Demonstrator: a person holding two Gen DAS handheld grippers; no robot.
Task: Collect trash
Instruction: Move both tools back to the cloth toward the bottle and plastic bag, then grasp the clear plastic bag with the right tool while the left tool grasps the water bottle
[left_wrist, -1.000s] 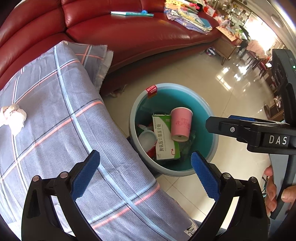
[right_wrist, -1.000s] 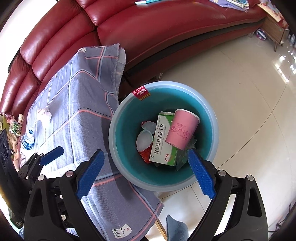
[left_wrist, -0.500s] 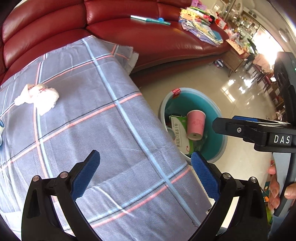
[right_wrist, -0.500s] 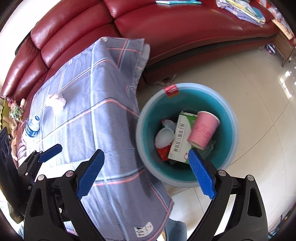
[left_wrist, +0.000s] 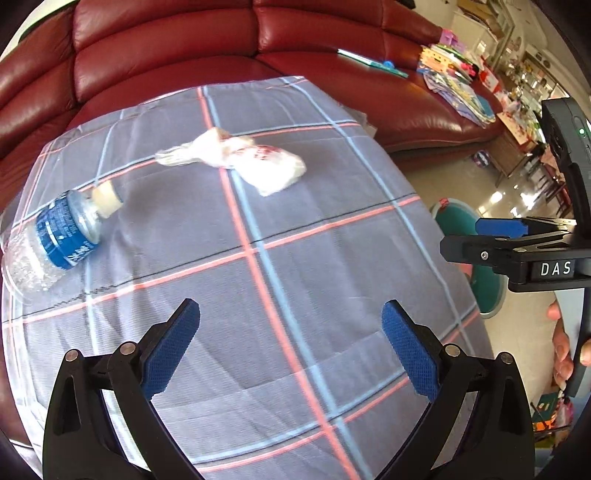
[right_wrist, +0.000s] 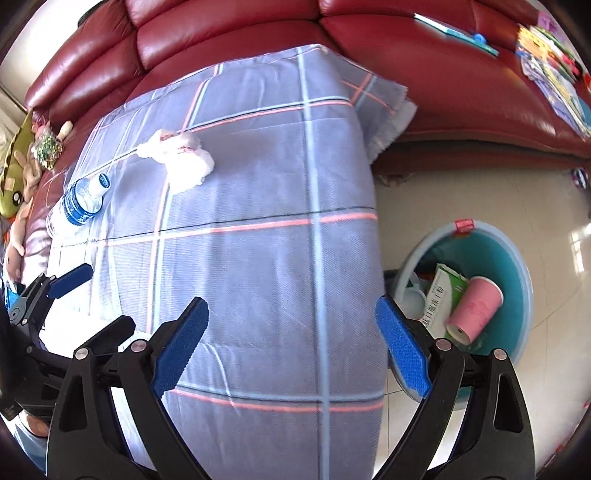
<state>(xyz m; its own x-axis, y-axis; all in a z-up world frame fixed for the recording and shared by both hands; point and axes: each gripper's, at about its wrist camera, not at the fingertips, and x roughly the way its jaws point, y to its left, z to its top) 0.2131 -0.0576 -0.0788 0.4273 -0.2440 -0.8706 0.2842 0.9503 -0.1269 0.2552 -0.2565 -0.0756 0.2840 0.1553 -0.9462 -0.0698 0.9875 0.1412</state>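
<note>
A crumpled white plastic bag (left_wrist: 236, 158) (right_wrist: 181, 157) lies on the checked grey cloth (left_wrist: 295, 266) (right_wrist: 258, 221) at the far side. To its left a plastic water bottle (left_wrist: 55, 236) (right_wrist: 79, 205) with a blue label lies on its side. My left gripper (left_wrist: 291, 343) hovers open over the cloth, well short of both. My right gripper (right_wrist: 291, 339) is open too, above the cloth's right edge. On the floor to the right stands the teal bin (right_wrist: 517, 266) (left_wrist: 454, 218), holding a pink cup (right_wrist: 476, 310) and a green-and-white box (right_wrist: 443, 299).
A red leather sofa (left_wrist: 184, 48) (right_wrist: 443, 74) wraps around the back, with papers and books (left_wrist: 458, 81) on its right seat. Stuffed toys (right_wrist: 22, 177) lie at the far left. The shiny tiled floor (right_wrist: 480, 195) lies between table and sofa.
Both grippers have swung left from above the bin to over the cloth. The bag and bottle have come into the left wrist view; the bin has slid to the right edge.
</note>
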